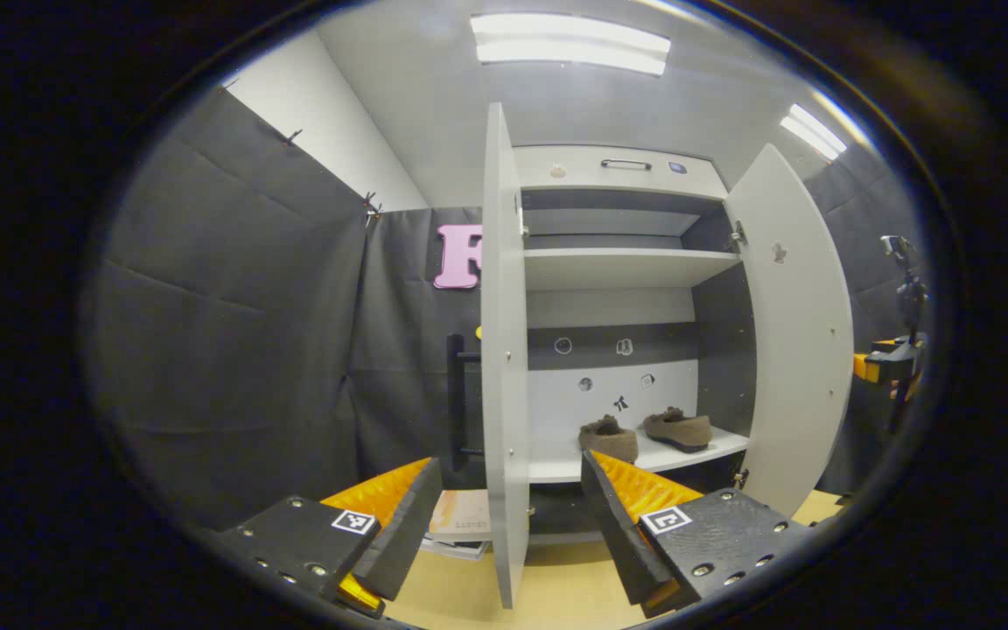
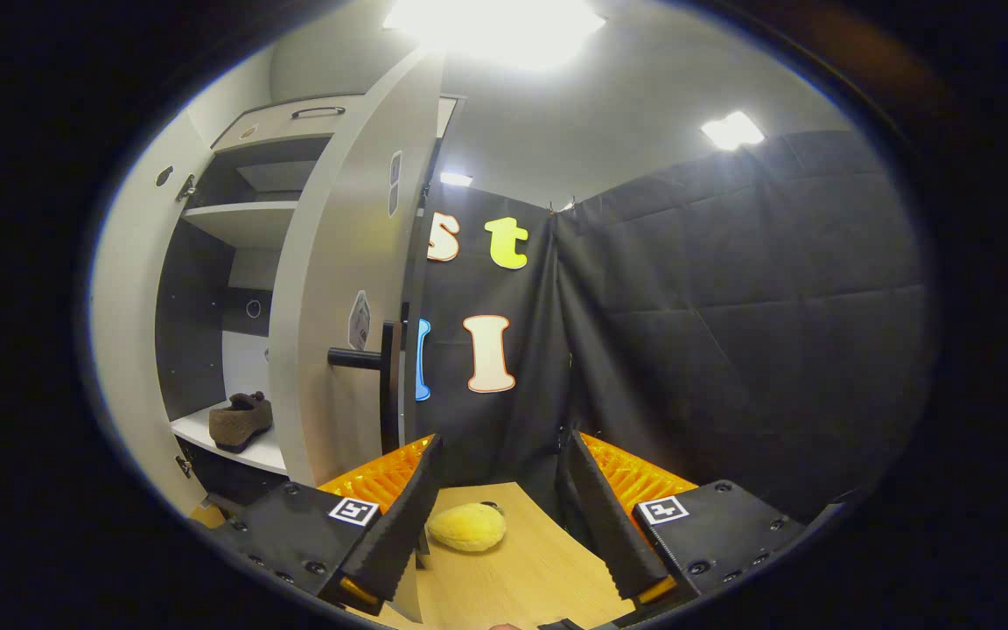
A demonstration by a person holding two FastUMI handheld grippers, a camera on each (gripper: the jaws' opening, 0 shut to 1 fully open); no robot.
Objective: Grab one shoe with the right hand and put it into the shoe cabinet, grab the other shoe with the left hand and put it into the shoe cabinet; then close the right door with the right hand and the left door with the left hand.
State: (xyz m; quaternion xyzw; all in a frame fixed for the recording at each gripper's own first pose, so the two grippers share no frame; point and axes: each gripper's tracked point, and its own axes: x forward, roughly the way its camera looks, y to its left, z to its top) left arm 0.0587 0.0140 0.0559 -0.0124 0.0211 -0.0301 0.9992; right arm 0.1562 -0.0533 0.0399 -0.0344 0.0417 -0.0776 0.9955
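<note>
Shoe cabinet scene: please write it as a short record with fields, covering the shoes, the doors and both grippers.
shoes: two brown shoes side by side on the lower shelf inside the shoe cabinet
left door: open, left door seen edge-on between the left gripper's fingers
right door: open, right door swung outward
left gripper: left gripper open, holding nothing
right gripper: right gripper open, holding nothing, beside the right door's black handle
other: yellow object on the wooden surface
task stage: shoes stored, doors not yet closed

two brown shoes [image 1: 644,433] sat side by side on white cabinet shelf [image 1: 688,457], lower centre; yellow object [image 2: 467,526] lay on wooden floor [image 2: 539,569].
</note>
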